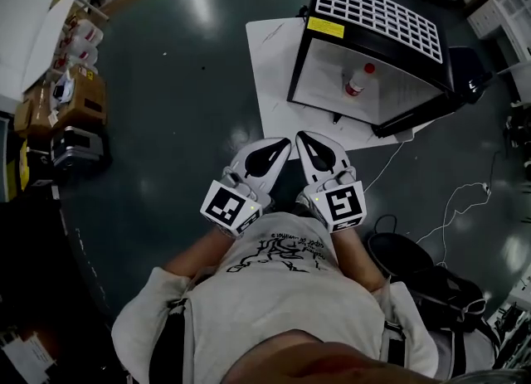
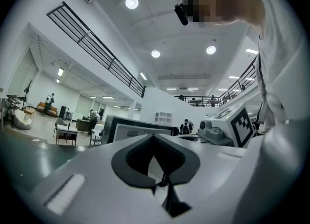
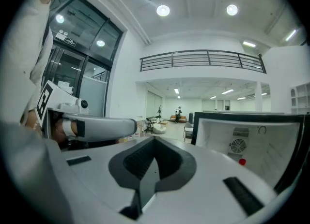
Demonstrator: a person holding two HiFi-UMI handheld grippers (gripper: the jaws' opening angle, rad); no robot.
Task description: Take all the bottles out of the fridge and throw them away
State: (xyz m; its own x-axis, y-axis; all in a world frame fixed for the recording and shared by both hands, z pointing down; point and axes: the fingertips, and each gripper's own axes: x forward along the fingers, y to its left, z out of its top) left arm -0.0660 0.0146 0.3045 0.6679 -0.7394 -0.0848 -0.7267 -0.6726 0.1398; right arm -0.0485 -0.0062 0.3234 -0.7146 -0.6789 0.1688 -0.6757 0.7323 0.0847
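Left gripper [image 1: 284, 145] and right gripper [image 1: 301, 137] jaws together, empty; bottle [image 1: 359, 80] in fridge [image 1: 377, 13] small, label unreadable.

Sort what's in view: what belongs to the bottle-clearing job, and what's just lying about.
Job: fridge, open; red-capped bottle inside it; left gripper and right gripper, jaws shut, both empty.
Lying about: cardboard boxes; white sheet under the fridge; cables on the floor.

White left gripper [image 1: 285, 144], right gripper [image 1: 301, 137]; grey printed shirt [image 1: 274, 291].
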